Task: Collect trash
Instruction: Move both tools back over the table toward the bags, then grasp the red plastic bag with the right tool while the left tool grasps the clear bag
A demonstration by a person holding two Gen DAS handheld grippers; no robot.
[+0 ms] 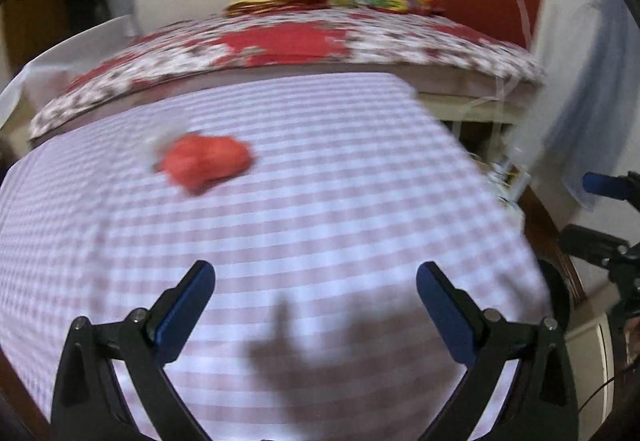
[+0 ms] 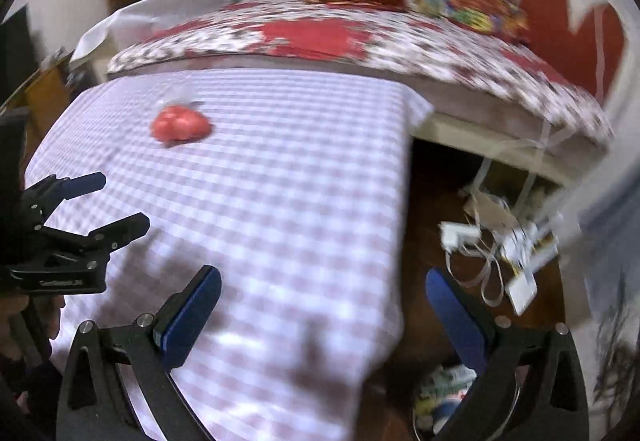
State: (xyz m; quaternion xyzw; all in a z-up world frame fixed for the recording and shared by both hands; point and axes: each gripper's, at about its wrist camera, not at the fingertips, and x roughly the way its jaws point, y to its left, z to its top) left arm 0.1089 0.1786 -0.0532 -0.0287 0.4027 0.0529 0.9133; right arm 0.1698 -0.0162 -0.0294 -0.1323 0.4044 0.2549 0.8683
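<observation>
Two hand-held grippers hover over a worktop (image 1: 320, 201) covered in a pink-and-white checked cloth, and both are spread wide with nothing between their blue pads. The left hand-held gripper (image 1: 316, 281) is low over the cloth, casting a shadow just ahead of its fingers. One piece of trash (image 1: 206, 161), a crumpled red lump, lies on the cloth well ahead of it and off to its left, apart from both grippers. Something pale and filmy seems to sit at the lump's far left edge, but blur makes it hard to tell.

From the right hand-held gripper (image 2: 324, 285), the same red trash (image 2: 180, 125) is far ahead and to the left. This gripper hangs over the worktop's right edge, above the brown floor, where white cables and plugs (image 2: 496, 253) lie ahead and right. Below its right finger sits a round bin (image 2: 440, 397) with colourful scraps inside.

Judging by this, the reach is only beginning. The next move calls for the left gripper to travel forward and leftward, straddle the lump, and close gently, since it looks soft.
</observation>
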